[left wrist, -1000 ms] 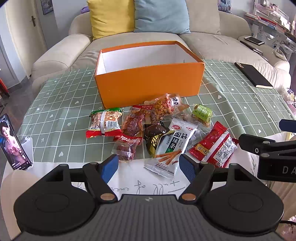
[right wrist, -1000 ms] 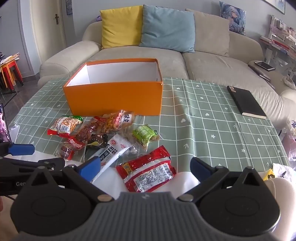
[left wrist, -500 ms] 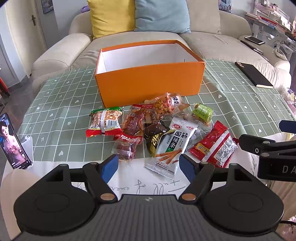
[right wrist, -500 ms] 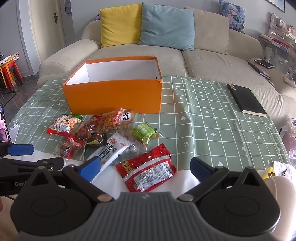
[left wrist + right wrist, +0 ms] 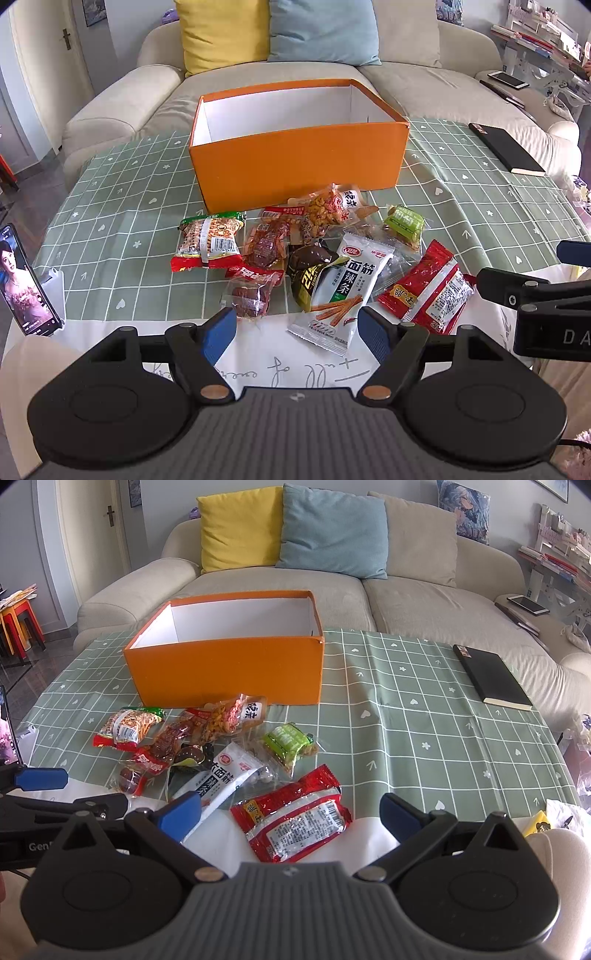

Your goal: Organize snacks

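Both grippers have eased slightly toward the snack pile since a second ago; no packet has shifted. Left gripper (image 5: 295,334) and right gripper (image 5: 290,814) hover low at the bench's near edge, level and pointing forward, jaws apart and holding nothing. Snacks lie heaped between that edge and the empty orange box (image 5: 299,166) at mid-bench. Sorting looks unstarted. Likely next: lower onto a near packet, the white spicy-strip packet (image 5: 341,291) or red packet (image 5: 295,821), and close.
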### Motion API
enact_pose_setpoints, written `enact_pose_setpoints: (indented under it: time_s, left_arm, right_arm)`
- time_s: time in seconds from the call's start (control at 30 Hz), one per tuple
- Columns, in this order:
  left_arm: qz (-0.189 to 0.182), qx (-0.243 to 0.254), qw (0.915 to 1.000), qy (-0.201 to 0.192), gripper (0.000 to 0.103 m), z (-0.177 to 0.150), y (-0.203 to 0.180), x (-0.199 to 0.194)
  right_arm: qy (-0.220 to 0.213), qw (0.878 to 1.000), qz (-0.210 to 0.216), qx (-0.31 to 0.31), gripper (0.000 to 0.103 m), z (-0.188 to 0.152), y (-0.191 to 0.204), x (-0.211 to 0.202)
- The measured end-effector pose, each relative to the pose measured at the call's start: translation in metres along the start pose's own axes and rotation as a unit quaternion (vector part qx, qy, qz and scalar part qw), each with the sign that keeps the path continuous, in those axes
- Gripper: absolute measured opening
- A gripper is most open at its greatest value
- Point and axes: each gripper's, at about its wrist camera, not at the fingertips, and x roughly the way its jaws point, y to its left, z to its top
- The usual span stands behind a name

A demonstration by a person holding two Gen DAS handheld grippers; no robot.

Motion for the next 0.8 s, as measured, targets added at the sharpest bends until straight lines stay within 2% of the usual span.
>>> enact_pose_setpoints:
  time_s: [0.8]
  left_arm:
    - [-0.001,0.000,1.0000,0.000,0.088,0.0004,-0.0018,0.0005]
  right_arm:
    - [0.005,1.000,0.002,0.003,0.100,-0.0022,-0.0001,0.0017]
